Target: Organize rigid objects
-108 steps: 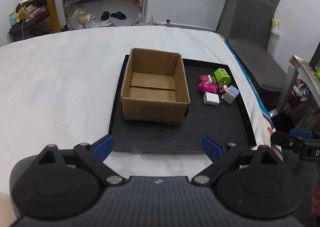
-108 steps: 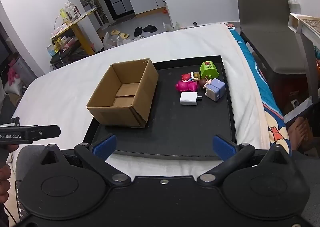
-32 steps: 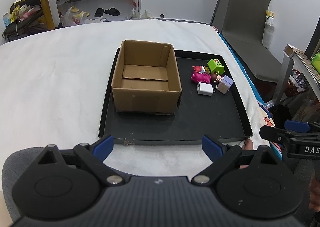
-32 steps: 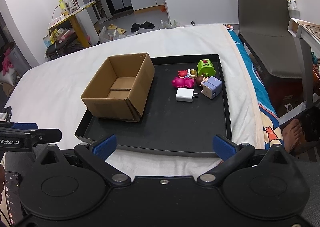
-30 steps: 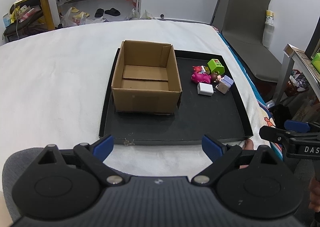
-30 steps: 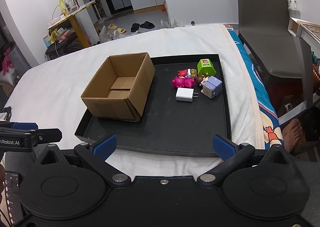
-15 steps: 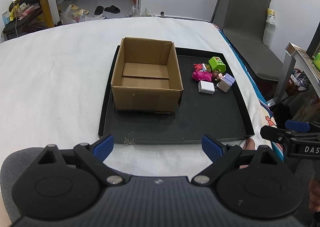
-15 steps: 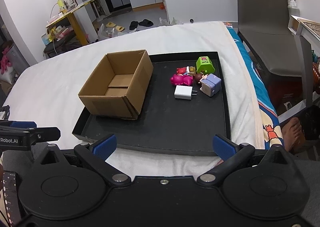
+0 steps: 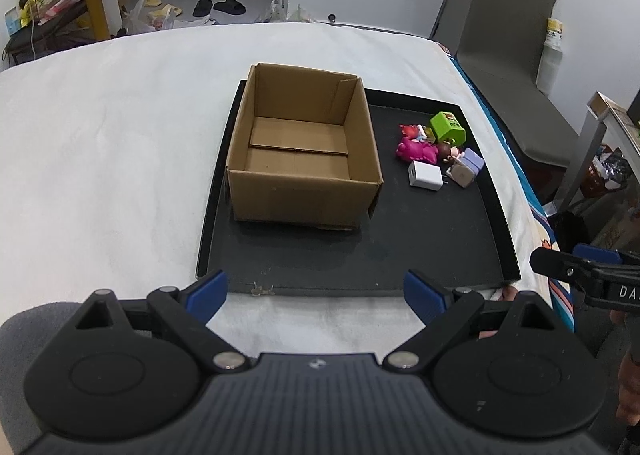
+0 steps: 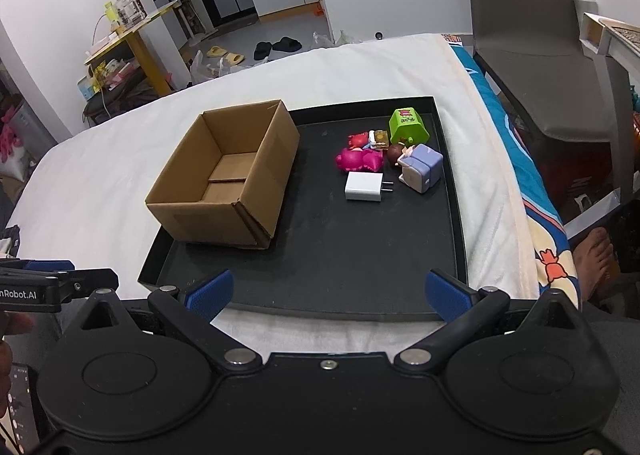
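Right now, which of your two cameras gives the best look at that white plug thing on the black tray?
The right wrist view. There the white charger lies nearer and larger, its two metal prongs plainly pointing right. In the left wrist view the white charger is smaller, and its prongs are only just visible.

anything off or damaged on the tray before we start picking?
Minor only. The cardboard box sits slightly askew to the black tray, and its near corner seam gapes at the base. The green toy lies tipped on its side in the jumbled pile by the white charger. A small fleck lies at the tray's front rim. Nothing is spilled.
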### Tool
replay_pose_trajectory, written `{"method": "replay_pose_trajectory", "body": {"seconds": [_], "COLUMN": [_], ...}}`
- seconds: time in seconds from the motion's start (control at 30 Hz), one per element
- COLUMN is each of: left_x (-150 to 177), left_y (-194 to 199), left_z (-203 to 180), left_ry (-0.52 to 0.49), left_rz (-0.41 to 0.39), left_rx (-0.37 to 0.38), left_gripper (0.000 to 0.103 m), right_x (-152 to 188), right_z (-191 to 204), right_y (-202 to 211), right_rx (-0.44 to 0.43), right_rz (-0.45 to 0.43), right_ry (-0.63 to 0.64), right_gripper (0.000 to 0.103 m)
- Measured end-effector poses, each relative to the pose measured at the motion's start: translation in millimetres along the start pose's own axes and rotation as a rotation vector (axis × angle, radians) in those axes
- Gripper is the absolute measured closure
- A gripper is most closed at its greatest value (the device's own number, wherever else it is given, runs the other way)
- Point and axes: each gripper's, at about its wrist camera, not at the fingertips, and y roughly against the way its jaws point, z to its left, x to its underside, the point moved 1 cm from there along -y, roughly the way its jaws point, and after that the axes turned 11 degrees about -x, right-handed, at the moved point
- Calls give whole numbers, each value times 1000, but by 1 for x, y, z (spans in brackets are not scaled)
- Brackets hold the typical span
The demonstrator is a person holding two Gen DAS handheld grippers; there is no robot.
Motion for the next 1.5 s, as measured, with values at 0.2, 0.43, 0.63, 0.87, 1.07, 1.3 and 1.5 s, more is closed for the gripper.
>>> {"method": "replay_pose_trajectory", "body": {"seconds": [0.2,0.43,0.63,0.87,1.07,1.3,1.5], "left_x": [-12,-31,-51,-70,-80,-89,-97], "left_y": [-10,-24,-41,-66,-85,-106,-119], "left_z": [8,20,34,51,58,59,57], "left_ry": [21,34,-13,-66,-82,-91,-88], "left_rz": [-9,-20,-24,6,43,83,102], "left_rx": [-15,-27,-11,-22,-20,-6,2], "left_gripper": [9,12,15,25,34,45,55], "right_x": [-8,-17,-27,-36,-44,-57,-68], "right_z": [-4,-10,-15,-20,-21,-31,-38], "right_y": [-12,-29,-46,-63,-79,-99,-117], "right_rx": [-12,-29,-36,-41,-42,-35,-38], "right_rz": [2,9,13,24,40,65,101], "right_ry": [-1,-11,-14,-2,29,75,116], "right_gripper": [0,7,9,9,10,12,15]}}
